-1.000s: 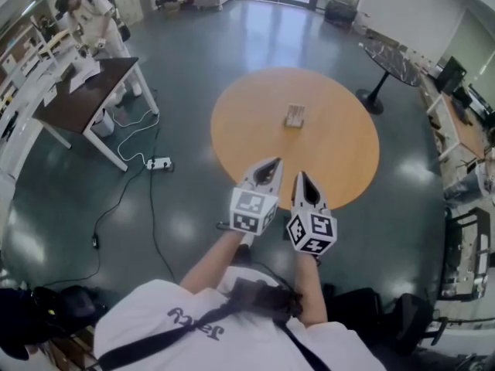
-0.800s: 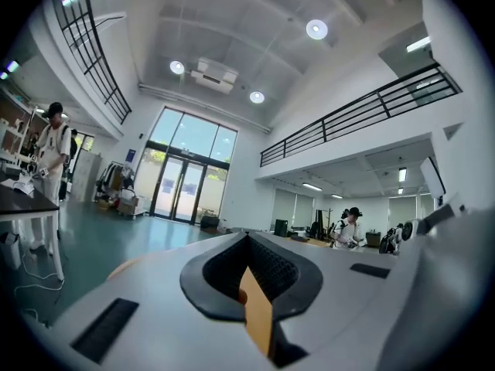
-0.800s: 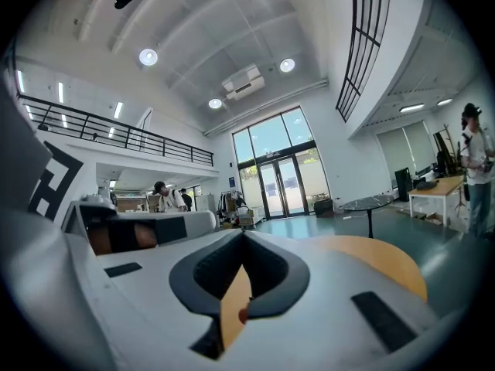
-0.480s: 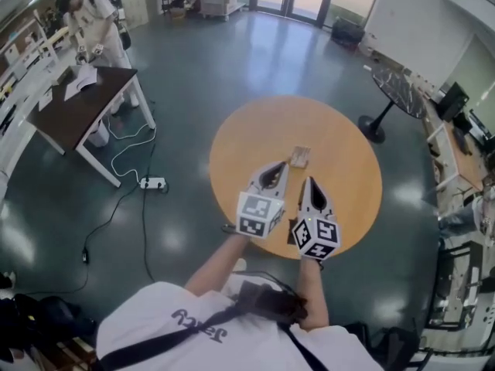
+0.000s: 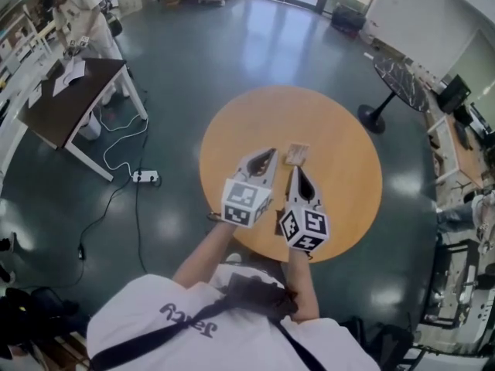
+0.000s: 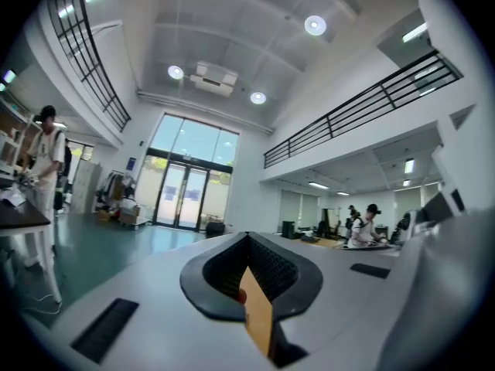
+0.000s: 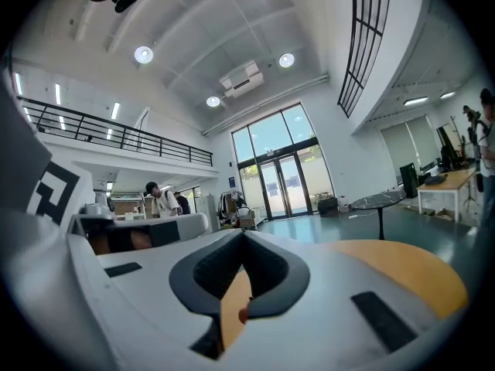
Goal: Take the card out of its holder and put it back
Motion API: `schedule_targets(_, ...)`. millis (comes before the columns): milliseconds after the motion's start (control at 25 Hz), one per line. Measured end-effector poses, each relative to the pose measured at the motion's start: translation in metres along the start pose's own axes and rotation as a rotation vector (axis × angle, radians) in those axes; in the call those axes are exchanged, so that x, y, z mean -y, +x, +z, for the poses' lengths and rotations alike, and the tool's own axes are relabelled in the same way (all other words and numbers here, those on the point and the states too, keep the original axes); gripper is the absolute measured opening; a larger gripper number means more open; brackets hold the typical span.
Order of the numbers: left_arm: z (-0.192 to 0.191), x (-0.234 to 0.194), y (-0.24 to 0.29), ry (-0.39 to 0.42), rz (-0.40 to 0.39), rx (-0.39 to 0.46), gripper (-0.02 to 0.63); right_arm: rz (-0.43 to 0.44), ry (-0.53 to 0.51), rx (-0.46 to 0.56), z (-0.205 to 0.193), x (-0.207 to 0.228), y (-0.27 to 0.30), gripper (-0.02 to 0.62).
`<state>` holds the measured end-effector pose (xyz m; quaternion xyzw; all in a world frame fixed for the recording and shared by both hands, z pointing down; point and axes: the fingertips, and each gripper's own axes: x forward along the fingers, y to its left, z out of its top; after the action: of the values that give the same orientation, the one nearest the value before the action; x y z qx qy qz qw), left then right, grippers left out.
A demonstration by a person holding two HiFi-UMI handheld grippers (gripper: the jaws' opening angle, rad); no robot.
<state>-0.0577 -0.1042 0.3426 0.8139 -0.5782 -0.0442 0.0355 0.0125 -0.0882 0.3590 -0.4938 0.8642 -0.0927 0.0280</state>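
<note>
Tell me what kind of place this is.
Probably a large open office or lab hall: a high ceiling with a railed upper gallery, glass entrance doors, and a work desk near a round orange table.

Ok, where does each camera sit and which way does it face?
Head view: on the person's head, looking steeply down at the table; shows both forearms, left gripper and right gripper.
Left gripper view: on the left gripper, looking along its shut jaws toward the glass doors.
Right gripper view: on the right gripper, along its shut jaws toward the same doors, table at right.
Shared: both gripper views see the doors.
</note>
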Motion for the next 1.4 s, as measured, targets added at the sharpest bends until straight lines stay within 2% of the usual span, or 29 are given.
schedule_targets(80, -0.01, 0.016, 0.007, 0.001, -0.088, -0.001, 0.014, -0.005, 0.011, -0.018, -0.007, 0.012, 0.005, 0.02)
schedule_targets(120, -0.017, 0.018, 0.011, -0.008, -0.099, -0.01, 0.014, -0.007, 0.014, -0.029, -0.011, 0.018, 0.01, 0.019)
schedule_targets(320, -0.043, 0.001, 0.035, -0.074, -0.025, -0.077, 0.014, -0.013, 0.012, -0.074, -0.019, 0.043, 0.029, 0.02)
schedule_targets(480, -0.061, -0.005, 0.048, -0.076, 0.003, -0.112, 0.014, -0.037, 0.043, -0.126, -0.038, 0.065, 0.038, 0.02)
schedule_targets(840, -0.135, -0.017, 0.055, -0.02, -0.01, -0.279, 0.014, -0.036, 0.074, -0.258, -0.089, 0.082, 0.041, 0.02)
schedule_targets(1160, -0.174, -0.044, 0.052, 0.009, -0.011, -0.37, 0.018, -0.023, 0.105, -0.313, -0.105, 0.098, 0.046, 0.02)
schedule_targets(1360, -0.188, -0.062, 0.053, 0.029, -0.036, -0.412, 0.034, -0.038, 0.122, -0.351, -0.117, 0.114, 0.046, 0.02)
schedule_targets(1400, -0.189, -0.065, 0.054, 0.038, -0.041, -0.415, 0.055, -0.041, 0.126, -0.358, -0.119, 0.118, 0.047, 0.02)
